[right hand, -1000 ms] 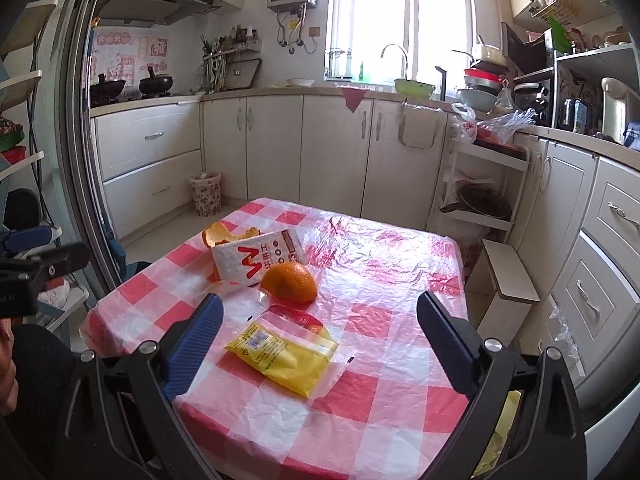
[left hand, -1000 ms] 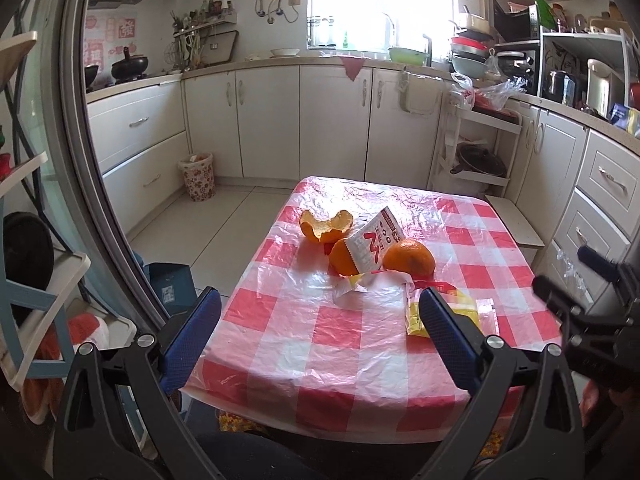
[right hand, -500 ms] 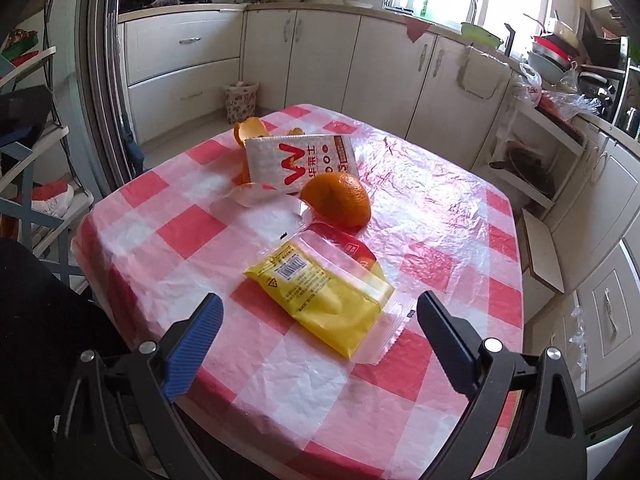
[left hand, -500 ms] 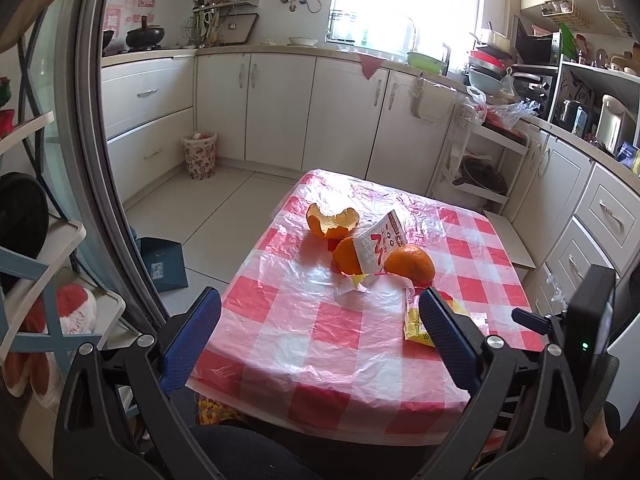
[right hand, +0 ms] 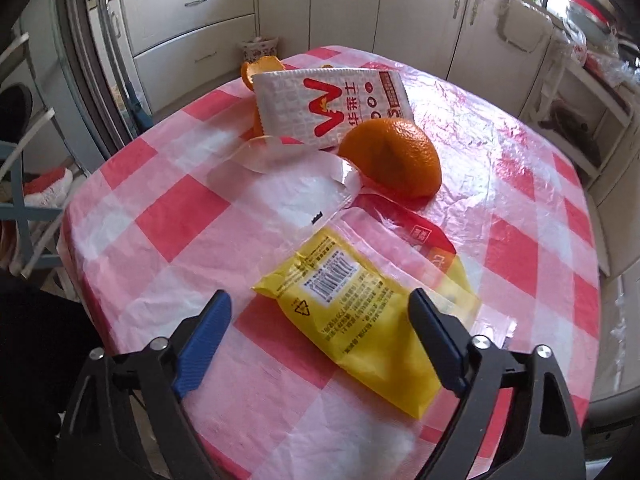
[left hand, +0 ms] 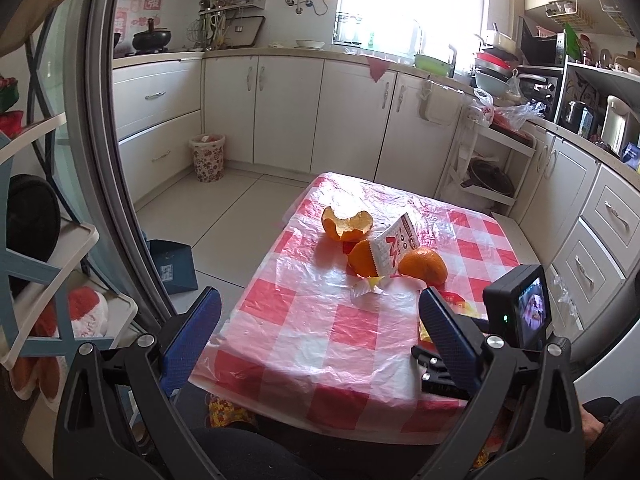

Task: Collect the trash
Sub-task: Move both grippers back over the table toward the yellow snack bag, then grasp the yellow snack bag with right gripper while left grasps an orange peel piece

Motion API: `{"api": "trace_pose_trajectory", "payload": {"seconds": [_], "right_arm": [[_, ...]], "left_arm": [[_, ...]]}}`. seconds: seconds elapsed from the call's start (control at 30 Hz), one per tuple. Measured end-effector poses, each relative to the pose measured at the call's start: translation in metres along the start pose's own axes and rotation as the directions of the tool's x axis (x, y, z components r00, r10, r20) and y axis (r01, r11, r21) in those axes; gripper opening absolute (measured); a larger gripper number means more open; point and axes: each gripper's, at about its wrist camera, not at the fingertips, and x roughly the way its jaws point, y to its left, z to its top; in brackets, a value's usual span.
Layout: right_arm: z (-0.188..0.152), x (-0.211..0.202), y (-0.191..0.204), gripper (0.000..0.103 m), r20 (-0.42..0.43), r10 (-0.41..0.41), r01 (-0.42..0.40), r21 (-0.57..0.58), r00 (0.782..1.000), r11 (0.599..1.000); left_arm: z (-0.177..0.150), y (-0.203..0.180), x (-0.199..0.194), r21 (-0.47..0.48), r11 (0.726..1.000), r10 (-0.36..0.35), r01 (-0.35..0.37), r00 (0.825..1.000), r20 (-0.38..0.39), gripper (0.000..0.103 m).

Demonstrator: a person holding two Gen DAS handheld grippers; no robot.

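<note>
A yellow snack wrapper (right hand: pixel 360 300) lies on the red-checked table (right hand: pixel 180 216), partly between the open fingers of my right gripper (right hand: pixel 320 312), which hovers just above it. Beyond it lie an orange (right hand: pixel 394 158), a white and red packet (right hand: pixel 332 108), a torn strip (right hand: pixel 288 156) and orange peel (right hand: pixel 260 70). My left gripper (left hand: pixel 320 320) is open and empty, held back over the table's near edge. In its view show the peel (left hand: pixel 347 224), the packet (left hand: pixel 394 246), the orange (left hand: pixel 424 266) and the right gripper's camera (left hand: pixel 520 312).
A patterned waste bin (left hand: pixel 207 158) stands on the floor by the far cabinets. A shelf rack (left hand: pixel 40 240) is at the left, and a blue box (left hand: pixel 172 266) is on the floor beside the table. Cabinets and drawers (left hand: pixel 600 240) line the right.
My right gripper has dropped forward and down over the yellow wrapper, which now sits between its fingers. My left gripper has drifted slightly, staying back and open.
</note>
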Motion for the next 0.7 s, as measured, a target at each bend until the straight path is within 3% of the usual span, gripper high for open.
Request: {"api": "trace_pose_trajectory", "payload": {"seconds": [0.03, 0.13, 0.2, 0.37, 0.43, 0.53, 0.7], "right_arm": [[0.002, 0.001, -0.003, 0.075, 0.000, 0.020, -0.020, 0.022, 1.000, 1.000], [0.005, -0.003, -0.009, 0.047, 0.013, 0.062, -0.062, 0.050, 0.998, 0.997], [0.004, -0.005, -0.012, 0.016, 0.010, 0.075, -0.075, 0.067, 0.997, 0.995], [0.001, -0.027, -0.029, 0.013, 0.057, 0.113, -0.120, 0.132, 0.992, 0.984], [0.001, -0.041, -0.039, 0.013, 0.105, 0.136, -0.152, 0.168, 0.985, 0.974], [-0.004, -0.063, -0.056, 0.013, 0.168, 0.163, -0.199, 0.223, 0.972, 0.954], [-0.012, -0.087, -0.079, 0.013, 0.237, 0.196, -0.260, 0.280, 0.952, 0.924]], "left_arm": [[0.000, 0.001, 0.001, -0.003, 1.000, 0.000, 0.000, 1.000, -0.002, 0.095], [0.001, 0.002, 0.001, -0.009, 1.000, 0.000, 0.000, 1.000, -0.005, 0.095], [0.001, 0.001, 0.002, -0.008, 1.000, 0.001, -0.001, 1.000, -0.007, 0.095], [0.001, -0.007, 0.007, 0.032, 0.999, 0.009, -0.008, 0.999, -0.036, 0.095], [0.004, -0.011, 0.016, 0.043, 0.999, -0.025, 0.028, 0.996, -0.081, 0.095], [0.014, -0.021, 0.046, 0.047, 0.992, -0.104, 0.114, 0.978, -0.182, 0.095], [0.034, -0.048, 0.114, 0.129, 0.985, -0.080, 0.117, 0.962, -0.261, 0.095]]}}
